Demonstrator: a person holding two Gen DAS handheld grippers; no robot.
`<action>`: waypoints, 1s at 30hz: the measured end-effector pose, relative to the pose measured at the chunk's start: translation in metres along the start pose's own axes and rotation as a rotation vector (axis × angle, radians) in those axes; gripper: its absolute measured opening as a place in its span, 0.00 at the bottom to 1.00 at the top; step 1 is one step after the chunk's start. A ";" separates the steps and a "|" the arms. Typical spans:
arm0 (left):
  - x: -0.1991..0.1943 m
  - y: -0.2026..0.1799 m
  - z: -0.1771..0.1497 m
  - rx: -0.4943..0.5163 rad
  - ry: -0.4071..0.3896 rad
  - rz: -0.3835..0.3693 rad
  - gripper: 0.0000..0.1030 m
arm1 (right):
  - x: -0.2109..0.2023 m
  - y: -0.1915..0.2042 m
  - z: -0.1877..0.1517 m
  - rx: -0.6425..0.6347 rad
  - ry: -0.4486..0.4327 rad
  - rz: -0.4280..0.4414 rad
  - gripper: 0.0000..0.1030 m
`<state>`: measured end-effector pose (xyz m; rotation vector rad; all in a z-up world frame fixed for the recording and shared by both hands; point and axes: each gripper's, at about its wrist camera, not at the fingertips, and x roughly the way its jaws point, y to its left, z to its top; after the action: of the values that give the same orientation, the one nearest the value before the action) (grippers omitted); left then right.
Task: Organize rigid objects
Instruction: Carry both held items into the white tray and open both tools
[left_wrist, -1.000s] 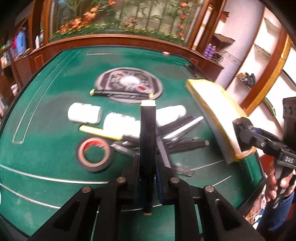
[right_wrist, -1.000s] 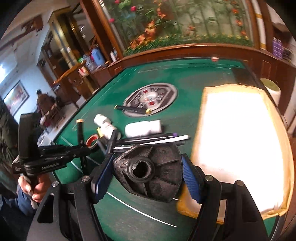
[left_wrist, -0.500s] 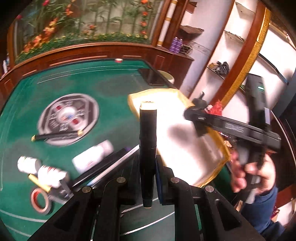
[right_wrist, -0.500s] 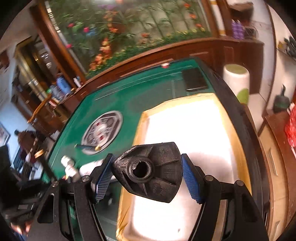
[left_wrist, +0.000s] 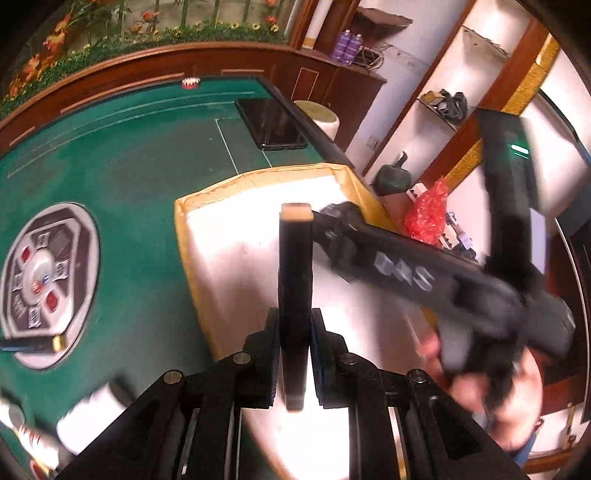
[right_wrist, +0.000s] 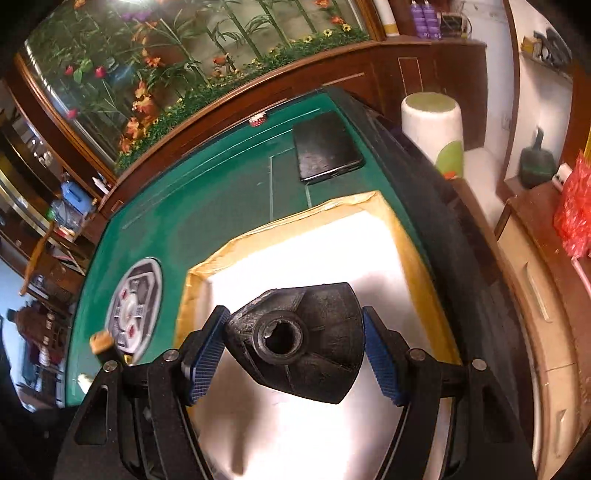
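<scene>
My left gripper (left_wrist: 294, 354) is shut on a slim black stick with a tan tip (left_wrist: 294, 266), held upright over the white tray with a yellow rim (left_wrist: 236, 236). My right gripper (right_wrist: 295, 350) is shut on a black ribbed knob with a centre hole (right_wrist: 295, 332), also above the white tray (right_wrist: 332, 251). The right gripper's black body (left_wrist: 406, 269) crosses the left wrist view, held by a hand (left_wrist: 476, 391). The stick's tan tip (right_wrist: 101, 341) shows at the left edge of the right wrist view.
The tray lies on a green felt table (left_wrist: 122, 162) beside a round grey control panel (left_wrist: 44, 280). A black phone (right_wrist: 325, 151) lies beyond the tray. White bottles (left_wrist: 88, 417) and a pen (left_wrist: 33, 345) lie at the lower left. A white stool (right_wrist: 432, 125) stands past the table edge.
Both grippers have swung right, away from the pile of pens, bottles and tape, to above the white tray. Each keeps its hold on its object.
</scene>
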<state>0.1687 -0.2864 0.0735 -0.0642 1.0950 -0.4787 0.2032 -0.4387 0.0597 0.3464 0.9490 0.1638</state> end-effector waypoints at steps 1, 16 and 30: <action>0.007 0.000 0.004 -0.007 0.007 0.003 0.14 | 0.000 -0.001 0.001 -0.001 -0.006 -0.014 0.68; 0.042 0.022 0.002 -0.056 0.018 0.042 0.14 | 0.011 0.004 0.002 -0.032 -0.006 -0.111 0.68; 0.035 0.019 -0.001 -0.072 0.030 0.027 0.38 | -0.003 0.003 0.003 -0.009 -0.042 -0.029 0.69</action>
<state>0.1874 -0.2836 0.0383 -0.1053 1.1406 -0.4173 0.2043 -0.4379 0.0649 0.3266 0.9113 0.1340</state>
